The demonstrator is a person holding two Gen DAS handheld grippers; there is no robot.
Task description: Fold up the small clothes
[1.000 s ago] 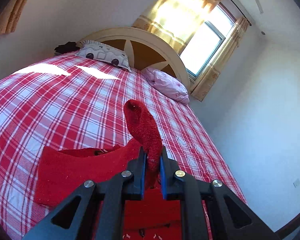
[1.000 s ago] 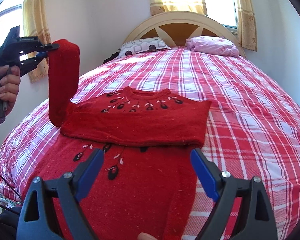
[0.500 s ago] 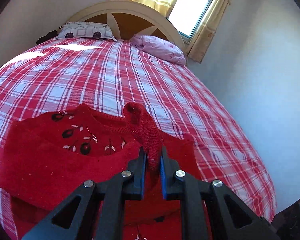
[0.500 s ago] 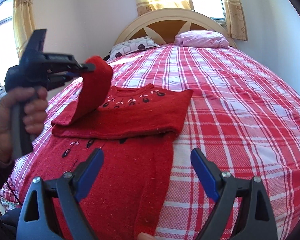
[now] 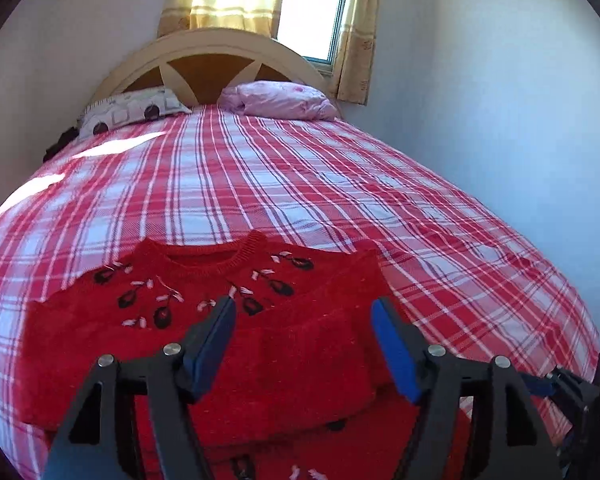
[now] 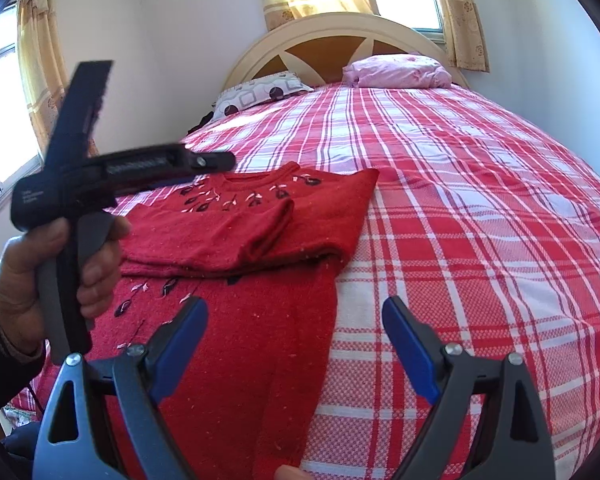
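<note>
left gripper (image 5: 302, 320): i'm hovering it over the sweater with the fingers spread wide, gripping nothing.
right gripper (image 6: 294, 320): i'm keeping the fingers wide apart, carrying nothing.
red sweater (image 6: 244, 236): lying near the bed's (image 6: 480, 200) foot edge, left side, top half folded down, one sleeve laid across it.

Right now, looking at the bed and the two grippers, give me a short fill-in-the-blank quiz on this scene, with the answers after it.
1. The red sweater lies on a bedspread with a ____ pattern.
2. The left gripper has its jaws ____ and holds nothing.
3. The sleeve lies folded across the sweater's ____.
4. The pink pillow rests against the ____.

Answers: plaid; open; chest; headboard
</note>
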